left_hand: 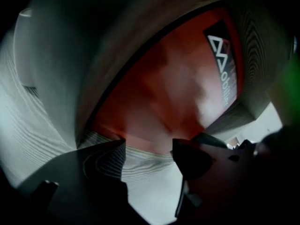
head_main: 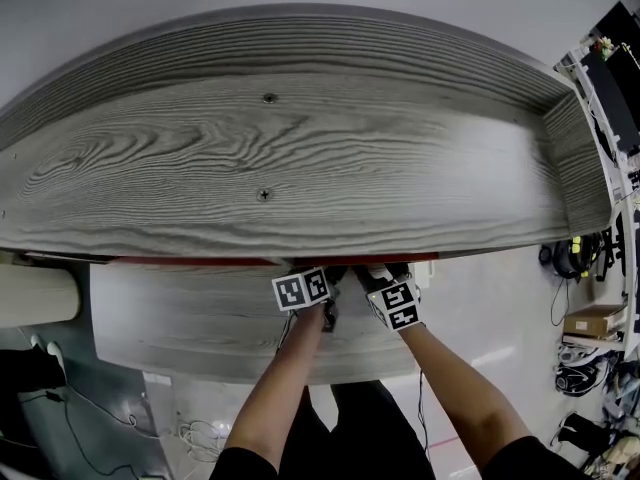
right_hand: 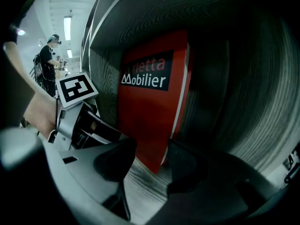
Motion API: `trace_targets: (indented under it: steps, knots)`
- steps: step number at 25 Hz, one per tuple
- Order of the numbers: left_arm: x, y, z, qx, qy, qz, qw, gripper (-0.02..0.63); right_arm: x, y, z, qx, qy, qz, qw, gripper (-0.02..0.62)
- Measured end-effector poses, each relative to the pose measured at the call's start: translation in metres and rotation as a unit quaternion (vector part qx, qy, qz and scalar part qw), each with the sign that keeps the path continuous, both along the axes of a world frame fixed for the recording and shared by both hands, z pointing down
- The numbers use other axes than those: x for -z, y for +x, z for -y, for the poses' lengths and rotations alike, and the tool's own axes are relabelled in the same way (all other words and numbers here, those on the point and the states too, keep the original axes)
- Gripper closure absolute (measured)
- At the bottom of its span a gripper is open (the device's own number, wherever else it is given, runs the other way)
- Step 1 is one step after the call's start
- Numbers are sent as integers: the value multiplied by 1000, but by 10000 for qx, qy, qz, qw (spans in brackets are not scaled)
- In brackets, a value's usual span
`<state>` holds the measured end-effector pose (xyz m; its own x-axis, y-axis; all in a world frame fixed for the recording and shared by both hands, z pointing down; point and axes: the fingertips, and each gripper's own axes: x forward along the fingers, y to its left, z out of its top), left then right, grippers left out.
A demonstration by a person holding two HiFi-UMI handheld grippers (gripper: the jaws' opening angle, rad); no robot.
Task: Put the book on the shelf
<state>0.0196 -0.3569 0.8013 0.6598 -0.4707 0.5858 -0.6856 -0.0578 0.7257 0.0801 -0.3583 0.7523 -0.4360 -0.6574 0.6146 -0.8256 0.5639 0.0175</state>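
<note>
Lying inside the shelf, beneath its upper board: a thin red book. Probably light, stiff and glossy, so apt to slip; best pinched at the near corner. Straddling that corner unclenched, not pressing, with the right hand-held gripper; left hand-held gripper likewise released, empty, just short of the cover.

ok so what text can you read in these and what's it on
"Mobilier": white print on the black label of the red book.
"detta": red print above it on that label; its start is unclear.
Same label, left gripper view: blurred, only "obilier" reads.
Marker cubes: square patterns, no letters.
</note>
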Motion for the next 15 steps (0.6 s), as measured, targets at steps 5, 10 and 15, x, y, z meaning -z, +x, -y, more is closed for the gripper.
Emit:
trace_targets:
  steps: [5,10,15]
  knots:
    - [-7,3,0,37,-103,-46,9999,296,-1,-3,5,29,-30,-18,10000,387]
    - [-6,2,6,283,-66,-94,9995,296,0,-3,5,16,-30,3,10000,387]
    - [-7,1,12,554,52,-103,9984,296,0,-1,3,-36,-94,87,9999,387]
